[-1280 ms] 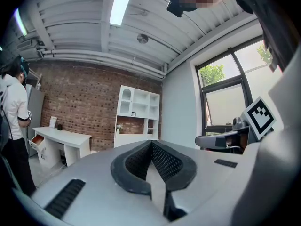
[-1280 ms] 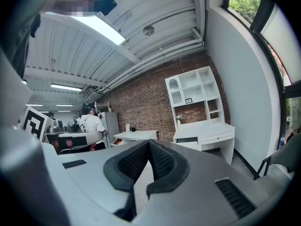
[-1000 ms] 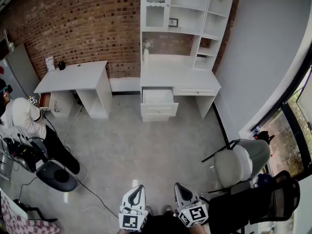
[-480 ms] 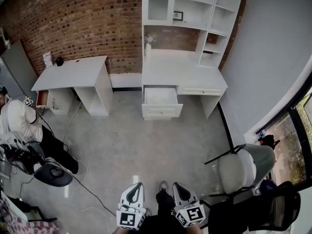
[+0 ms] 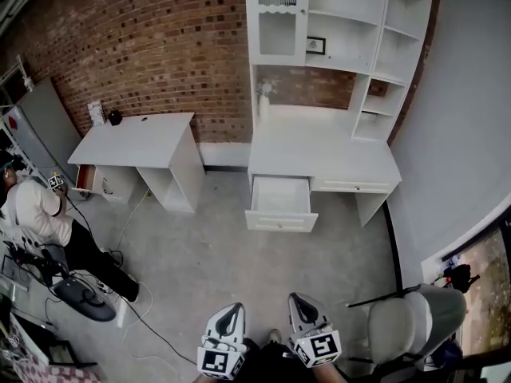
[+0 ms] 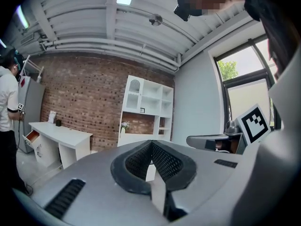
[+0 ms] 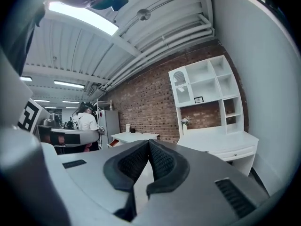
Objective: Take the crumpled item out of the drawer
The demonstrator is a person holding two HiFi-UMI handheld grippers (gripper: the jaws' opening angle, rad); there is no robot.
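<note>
1. The drawer (image 5: 281, 200) stood open at about 12 o'clock from the two grippers. It was pulled out of the white desk with shelves (image 5: 323, 146), which backed on the brick wall (image 5: 144, 46). Its front edge reached out over the floor.
2. The crumpled item could not be made out — the inside of the drawer looked only pale from so far.
3. Between the grippers and the drawer lay a wide, bare stretch of grey floor (image 5: 239, 254).
4. At about 3 o'clock a grey chair (image 5: 407, 321) stood near the right gripper (image 5: 299, 303), and beyond it the grey wall (image 5: 463, 118) closed that side.
5. At 10 o'clock stood a second white desk (image 5: 136, 130), well apart from the first. At 9 o'clock a person (image 5: 36, 214) in a white shirt stood beside it.
6. The left gripper (image 5: 232, 313) and the right gripper were low at 6 o'clock in the head view, side by side but not touching. Both pointed level toward the drawer.
7. The jaws of each gripper were together — the ribbed pads met at the tips and nothing was between them.
</note>
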